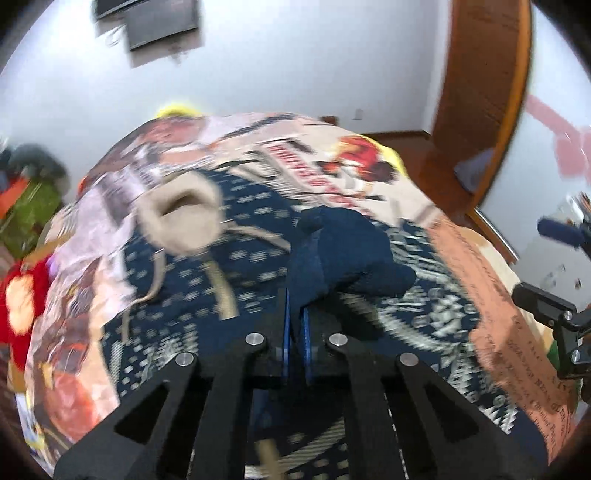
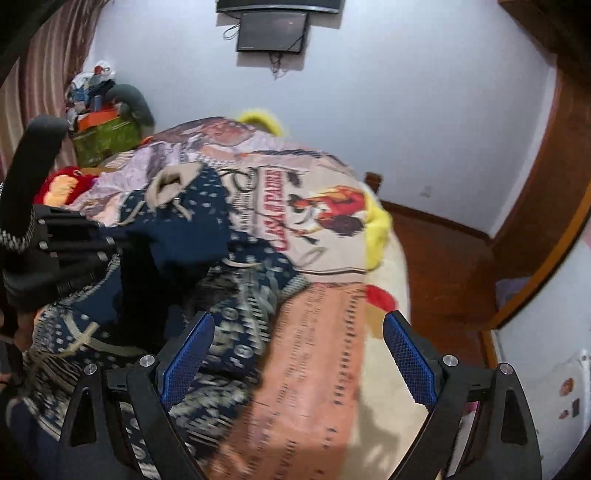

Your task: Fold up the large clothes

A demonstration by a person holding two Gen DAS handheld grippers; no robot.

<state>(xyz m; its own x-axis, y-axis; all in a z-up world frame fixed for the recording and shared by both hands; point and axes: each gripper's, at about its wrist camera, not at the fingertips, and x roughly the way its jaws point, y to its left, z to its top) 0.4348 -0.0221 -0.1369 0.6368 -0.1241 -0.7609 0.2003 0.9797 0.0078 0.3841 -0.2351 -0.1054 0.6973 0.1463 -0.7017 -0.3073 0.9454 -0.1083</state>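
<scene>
My left fingers (image 1: 297, 325): clenched on a navy sweater (image 1: 347, 254) fold. Right fingers (image 2: 299, 354): released, empty. Sweater lies to their left on the bed (image 2: 325, 332).

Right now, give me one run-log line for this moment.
left gripper: shut on navy patterned garment | right gripper: open, empty, over bedspread | fold: not done

One navy patterned garment (image 1: 258, 236) with a beige collar lies on one bed (image 2: 384, 369), which carries one printed blanket (image 2: 317, 206). Two tools show: the left tool (image 1: 297, 325) and the right tool (image 2: 299, 354), each with two blue pads. One dark screen (image 2: 272, 31) hangs on the wall. One green box (image 2: 105, 138) sits by the curtain, and one red plush toy (image 2: 68, 184) lies near it.
</scene>
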